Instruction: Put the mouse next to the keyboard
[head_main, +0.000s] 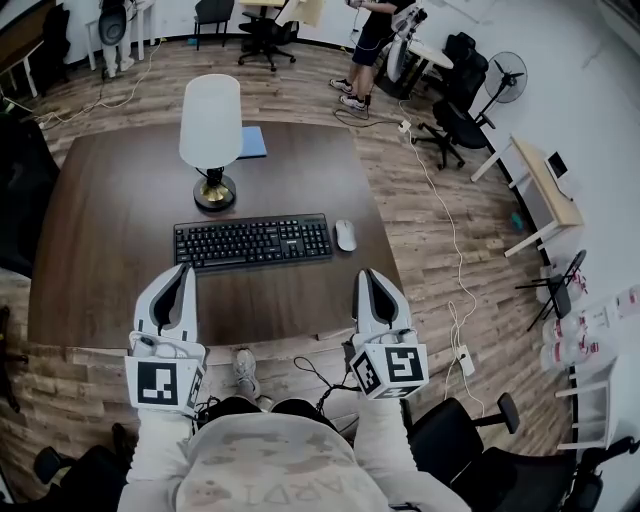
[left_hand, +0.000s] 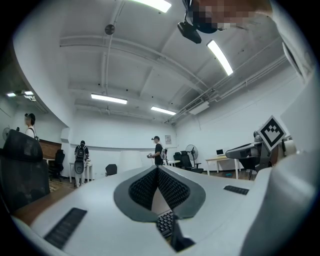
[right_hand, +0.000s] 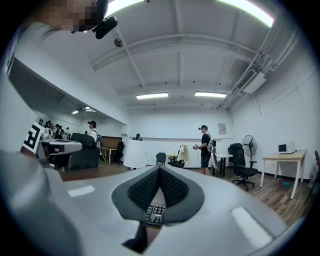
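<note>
On the dark wooden table (head_main: 110, 200), a white mouse (head_main: 345, 235) lies just right of the black keyboard (head_main: 252, 241). My left gripper (head_main: 185, 272) hovers at the table's near edge, below the keyboard's left end, its jaws together with nothing in them. My right gripper (head_main: 366, 278) is near the front right corner, below the mouse, also shut and empty. In the left gripper view the closed pads (left_hand: 170, 186) meet at the tip, and keyboard keys (left_hand: 165, 222) show through the gap beneath. The right gripper view has its pads (right_hand: 171, 187) closed too, over the keyboard (right_hand: 155, 214).
A table lamp with a white shade (head_main: 211, 122) stands behind the keyboard, next to a blue notebook (head_main: 252, 141). Office chairs (head_main: 455, 115), a fan (head_main: 506, 75) and a side desk (head_main: 545, 185) stand to the right. People (head_main: 368, 50) stand at the back. Cables (head_main: 445, 220) trail across the floor.
</note>
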